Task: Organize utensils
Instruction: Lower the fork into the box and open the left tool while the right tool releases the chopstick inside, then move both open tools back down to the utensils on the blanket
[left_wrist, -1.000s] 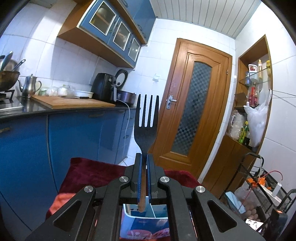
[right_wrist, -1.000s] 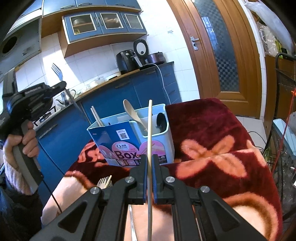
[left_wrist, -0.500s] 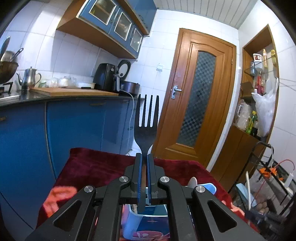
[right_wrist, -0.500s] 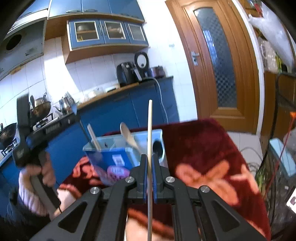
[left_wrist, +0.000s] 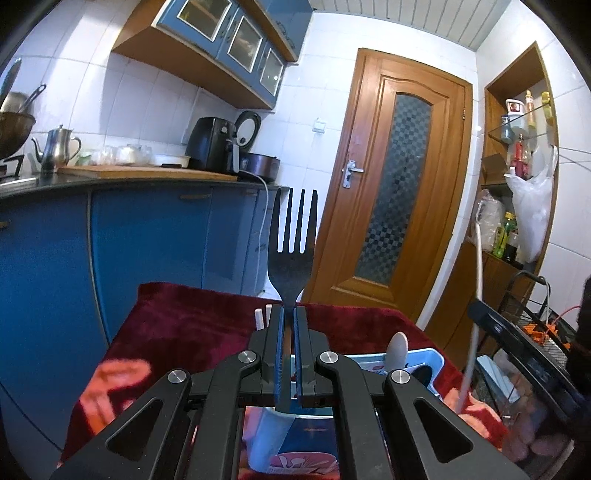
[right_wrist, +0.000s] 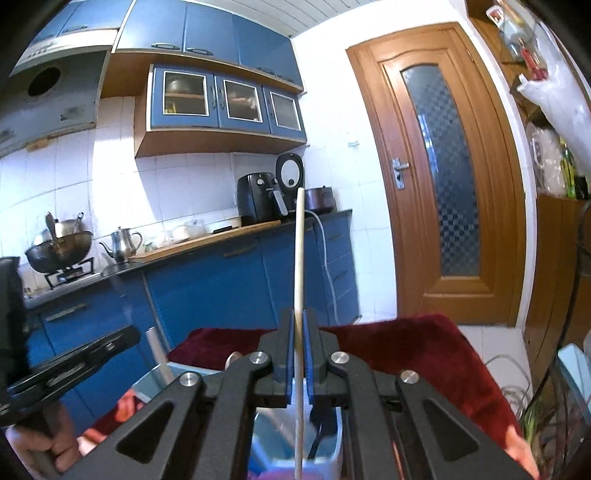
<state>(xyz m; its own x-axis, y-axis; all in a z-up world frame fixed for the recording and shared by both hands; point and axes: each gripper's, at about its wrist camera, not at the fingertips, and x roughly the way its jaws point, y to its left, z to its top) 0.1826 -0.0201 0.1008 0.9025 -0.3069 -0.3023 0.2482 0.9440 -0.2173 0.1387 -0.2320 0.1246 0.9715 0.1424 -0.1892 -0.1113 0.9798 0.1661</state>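
Observation:
My left gripper (left_wrist: 289, 314) is shut on a dark fork (left_wrist: 294, 236), held upright with its tines up. Right below it stands the blue utensil box (left_wrist: 428, 363), with a wooden spoon (left_wrist: 399, 345) and two chopstick tips (left_wrist: 261, 318) poking out. My right gripper (right_wrist: 299, 318) is shut on a pale chopstick (right_wrist: 300, 254), also upright, above the box (right_wrist: 332, 456). The left gripper (right_wrist: 70, 363) and the hand holding it show at the left of the right wrist view. The right gripper (left_wrist: 517, 343) shows at the right of the left wrist view.
The box stands on a dark red patterned blanket (left_wrist: 184, 325). Blue kitchen cabinets (right_wrist: 221, 288) with a worktop run behind, with an air fryer (right_wrist: 256, 199) and a kettle (right_wrist: 122, 243) on top. A wooden door (left_wrist: 388, 192) is beyond, and a wire rack (left_wrist: 535, 317) at the right.
The left gripper sank with the fork down over the box. The right gripper swung in over the box with the chopstick, so the box now lies under its fingers.

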